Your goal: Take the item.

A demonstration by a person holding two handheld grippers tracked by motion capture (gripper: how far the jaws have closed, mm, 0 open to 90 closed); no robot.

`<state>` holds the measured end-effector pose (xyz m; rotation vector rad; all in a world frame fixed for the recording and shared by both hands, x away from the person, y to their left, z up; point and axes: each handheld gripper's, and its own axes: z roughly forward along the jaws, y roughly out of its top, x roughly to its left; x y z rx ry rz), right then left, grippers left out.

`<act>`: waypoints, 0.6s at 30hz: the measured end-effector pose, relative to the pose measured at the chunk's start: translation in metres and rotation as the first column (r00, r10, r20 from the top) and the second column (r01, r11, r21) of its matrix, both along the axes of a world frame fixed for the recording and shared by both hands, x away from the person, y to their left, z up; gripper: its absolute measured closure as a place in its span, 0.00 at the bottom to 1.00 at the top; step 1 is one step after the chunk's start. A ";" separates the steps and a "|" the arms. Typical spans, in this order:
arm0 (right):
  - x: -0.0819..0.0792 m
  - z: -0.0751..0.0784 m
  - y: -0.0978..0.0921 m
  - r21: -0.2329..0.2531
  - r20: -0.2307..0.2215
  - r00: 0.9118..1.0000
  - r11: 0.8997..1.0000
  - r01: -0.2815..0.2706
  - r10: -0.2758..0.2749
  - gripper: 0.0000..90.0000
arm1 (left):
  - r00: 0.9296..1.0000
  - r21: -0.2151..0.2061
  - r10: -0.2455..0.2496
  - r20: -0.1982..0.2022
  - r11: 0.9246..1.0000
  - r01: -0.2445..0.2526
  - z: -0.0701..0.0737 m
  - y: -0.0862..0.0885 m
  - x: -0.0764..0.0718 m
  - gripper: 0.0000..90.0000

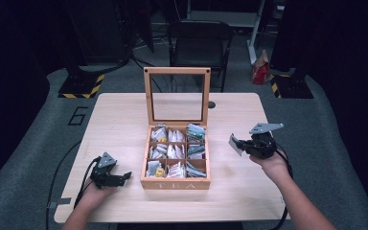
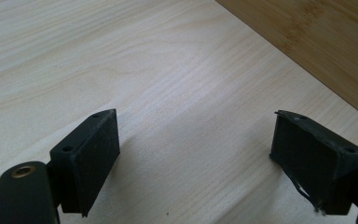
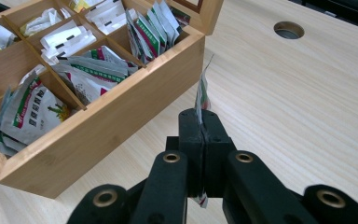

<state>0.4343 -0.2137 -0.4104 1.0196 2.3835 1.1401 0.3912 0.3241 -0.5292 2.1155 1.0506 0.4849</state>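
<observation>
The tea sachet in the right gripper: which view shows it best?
The right gripper view: the tea sachet stands edge-on, pinched between the shut jaws of the right gripper, beside the tea box. The high view shows it small and pale.

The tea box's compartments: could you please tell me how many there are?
9, in three rows of three inside the tea box: back, middle and front rows, each with left, centre and right cells, all holding sachets.
</observation>
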 end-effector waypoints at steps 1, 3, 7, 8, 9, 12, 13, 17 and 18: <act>0.000 -0.001 -0.001 -0.006 -0.003 1.000 1.000 0.006 -0.006 0.99 | 1.000 0.000 0.000 0.000 1.000 0.000 0.000 0.000 0.000 0.17; 0.000 -0.001 -0.001 -0.003 -0.003 1.000 1.000 0.005 -0.005 0.99 | 1.000 -0.001 0.002 0.000 1.000 -0.002 0.000 0.000 0.000 0.17; 0.001 -0.005 -0.005 -0.008 -0.009 1.000 1.000 0.022 -0.022 0.99 | 1.000 0.002 -0.001 0.001 1.000 0.001 0.000 0.000 0.000 0.17; 0.001 -0.008 -0.007 -0.008 -0.011 1.000 1.000 0.028 -0.028 0.99 | 1.000 0.003 -0.002 0.001 1.000 0.002 0.000 0.000 0.000 0.17; 0.001 -0.008 -0.007 -0.008 -0.011 1.000 1.000 0.028 -0.028 0.99 | 1.000 0.001 0.000 0.001 1.000 0.000 0.000 0.000 0.000 0.17; 0.002 -0.012 -0.010 -0.017 -0.020 0.999 0.999 0.035 -0.035 0.99 | 1.000 0.000 0.002 0.000 1.000 -0.002 0.000 0.000 0.000 0.17; 0.002 -0.013 -0.011 -0.022 -0.017 0.999 0.999 0.036 -0.036 0.99 | 1.000 0.000 0.002 0.000 1.000 -0.002 0.000 0.000 0.000 0.17; 0.002 -0.016 -0.012 -0.021 -0.018 0.999 0.999 0.046 -0.047 0.99 | 1.000 0.001 -0.001 0.000 1.000 0.001 0.000 0.000 0.000 0.17; 0.001 -0.018 -0.013 -0.021 -0.023 0.999 0.999 0.049 -0.049 0.99 | 1.000 -0.004 0.003 -0.002 1.000 -0.003 0.000 0.000 0.000 0.17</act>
